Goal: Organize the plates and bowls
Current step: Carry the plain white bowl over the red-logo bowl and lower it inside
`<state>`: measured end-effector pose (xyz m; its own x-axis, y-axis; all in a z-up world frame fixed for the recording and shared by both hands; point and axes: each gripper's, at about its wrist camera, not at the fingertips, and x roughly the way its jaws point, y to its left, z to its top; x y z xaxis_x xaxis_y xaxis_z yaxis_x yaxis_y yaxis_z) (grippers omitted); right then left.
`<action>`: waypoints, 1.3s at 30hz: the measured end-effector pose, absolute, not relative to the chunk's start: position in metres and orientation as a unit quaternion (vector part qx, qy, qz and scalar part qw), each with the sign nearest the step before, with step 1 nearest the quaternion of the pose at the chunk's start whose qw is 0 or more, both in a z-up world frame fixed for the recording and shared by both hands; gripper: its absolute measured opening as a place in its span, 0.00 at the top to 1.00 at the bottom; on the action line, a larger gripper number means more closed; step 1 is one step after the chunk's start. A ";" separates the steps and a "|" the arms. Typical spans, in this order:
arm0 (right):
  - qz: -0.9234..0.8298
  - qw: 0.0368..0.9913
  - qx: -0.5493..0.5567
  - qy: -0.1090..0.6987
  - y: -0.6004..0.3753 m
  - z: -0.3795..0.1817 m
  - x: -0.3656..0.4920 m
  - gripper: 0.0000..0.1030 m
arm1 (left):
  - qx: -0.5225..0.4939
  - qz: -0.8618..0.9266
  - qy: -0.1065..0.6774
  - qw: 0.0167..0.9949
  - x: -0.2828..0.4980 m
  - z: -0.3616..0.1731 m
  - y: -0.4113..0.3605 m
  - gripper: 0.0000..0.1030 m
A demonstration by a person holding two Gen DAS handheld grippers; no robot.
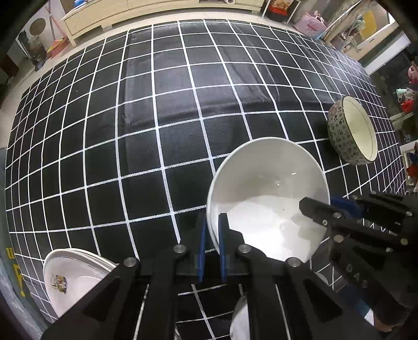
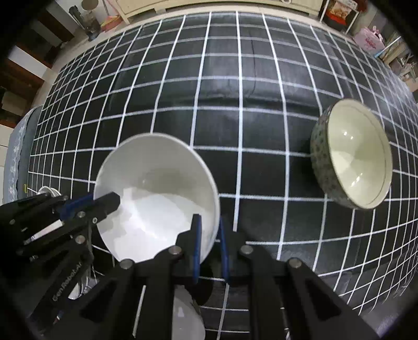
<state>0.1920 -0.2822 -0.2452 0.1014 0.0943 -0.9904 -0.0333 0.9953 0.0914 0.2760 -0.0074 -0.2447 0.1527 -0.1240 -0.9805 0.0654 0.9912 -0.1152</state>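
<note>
Both grippers, left (image 1: pixel 212 235) and right (image 2: pixel 209 235), are clamping opposite rims of a white bowl (image 1: pixel 266 198) above the checked tablecloth (image 1: pixel 156 104). Keeping it level is probably safest. A patterned bowl (image 2: pixel 350 154) is waiting near the right edge.

Both claws share one build. The left claw (image 1: pixel 211 230) and right claw (image 2: pixel 209 230) are matte black skeleton frames with triangular cut-outs, round silver screw heads at the linkage joints, and thin blue pads lining the fingers. Pale lettering marks one black link.

A home living room: cream sideboard (image 1: pixel 109 15), checked cloth (image 1: pixel 156 104), clutter along the walls
</note>
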 end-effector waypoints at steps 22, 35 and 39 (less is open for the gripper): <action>0.021 0.739 0.031 0.673 -0.249 -0.256 0.198 0.87 | -0.039 -0.068 0.651 0.755 0.285 -0.246 -0.001 0.92; 0.016 0.765 0.017 0.644 -0.217 -0.182 0.228 0.87 | -0.039 -0.068 0.619 0.782 0.260 -0.186 0.004 0.92; 0.016 0.768 0.002 0.640 -0.206 -0.169 0.217 0.87 | -0.042 -0.069 0.615 0.785 0.243 -0.177 0.000 0.92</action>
<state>0.2168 -0.2056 -0.1694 0.1805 0.0269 -0.9832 -0.0214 0.9995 0.0234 0.2431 0.0000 -0.1775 0.2345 -0.1606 -0.9588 0.0563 0.9869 -0.1515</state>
